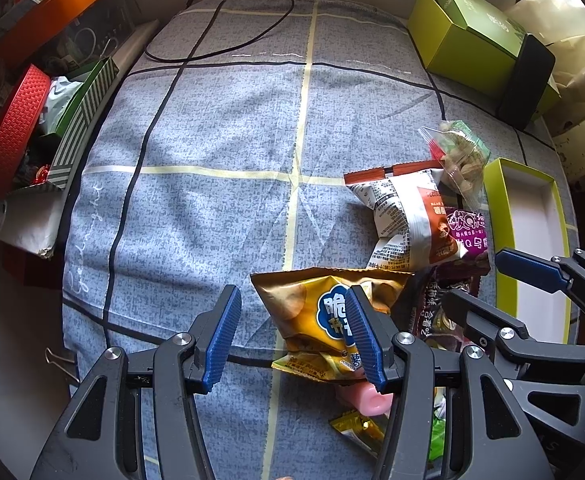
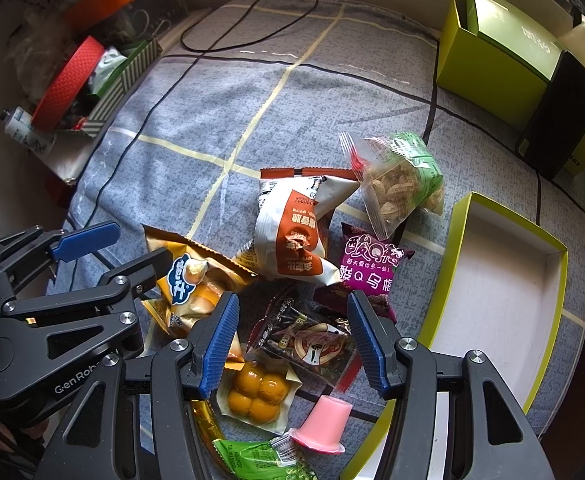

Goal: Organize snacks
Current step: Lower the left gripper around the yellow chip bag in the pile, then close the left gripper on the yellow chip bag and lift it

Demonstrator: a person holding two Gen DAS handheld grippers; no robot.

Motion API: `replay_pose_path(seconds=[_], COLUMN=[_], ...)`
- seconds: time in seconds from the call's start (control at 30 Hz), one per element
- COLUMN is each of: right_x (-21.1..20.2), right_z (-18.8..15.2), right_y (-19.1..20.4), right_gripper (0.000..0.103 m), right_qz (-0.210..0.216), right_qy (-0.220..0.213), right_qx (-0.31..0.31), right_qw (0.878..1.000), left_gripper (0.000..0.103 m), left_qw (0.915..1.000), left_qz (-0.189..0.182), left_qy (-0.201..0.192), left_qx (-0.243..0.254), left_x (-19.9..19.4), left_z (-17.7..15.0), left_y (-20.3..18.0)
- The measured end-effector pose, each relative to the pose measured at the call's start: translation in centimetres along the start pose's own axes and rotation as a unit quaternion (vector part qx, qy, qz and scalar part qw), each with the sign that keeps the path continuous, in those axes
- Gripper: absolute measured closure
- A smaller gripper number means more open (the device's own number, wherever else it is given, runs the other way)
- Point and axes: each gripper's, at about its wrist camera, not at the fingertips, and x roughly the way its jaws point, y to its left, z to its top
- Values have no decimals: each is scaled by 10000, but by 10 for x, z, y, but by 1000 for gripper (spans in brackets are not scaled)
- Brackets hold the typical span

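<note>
Two hand-held grippers are hovering over a heap of snacks on a checked cloth, the left gripper (image 1: 296, 336) and right gripper (image 2: 292, 340) both gaping wide, jaws holding nothing. The golden crisp packet (image 1: 324, 320), likely light, puffy and slippery, is lying beside the empty green tray (image 2: 508, 280); pinching its crimped edge looks safest

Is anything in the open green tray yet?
No, the open green tray shows only its bare white floor, while the snack packets lie on the cloth beside it.
</note>
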Motion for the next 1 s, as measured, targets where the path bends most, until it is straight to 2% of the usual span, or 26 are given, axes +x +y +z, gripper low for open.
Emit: replay_pose_path(seconds=[0.57,1.0], right_x=[-1,-5], right_z=[-2,-6], right_y=[0,1], right_gripper=[47,47], right_qz=[4,11], right_qy=[-14,-12], right_qx=[9,6], right_qw=[10000,10000], left_gripper=[48,48], left_qw=[10000,9996], left_qz=[24,-139], left_qy=[68,185], left_qx=[13,-182], left_x=[-1,1], left_z=[-4,-9], left_y=[1,6])
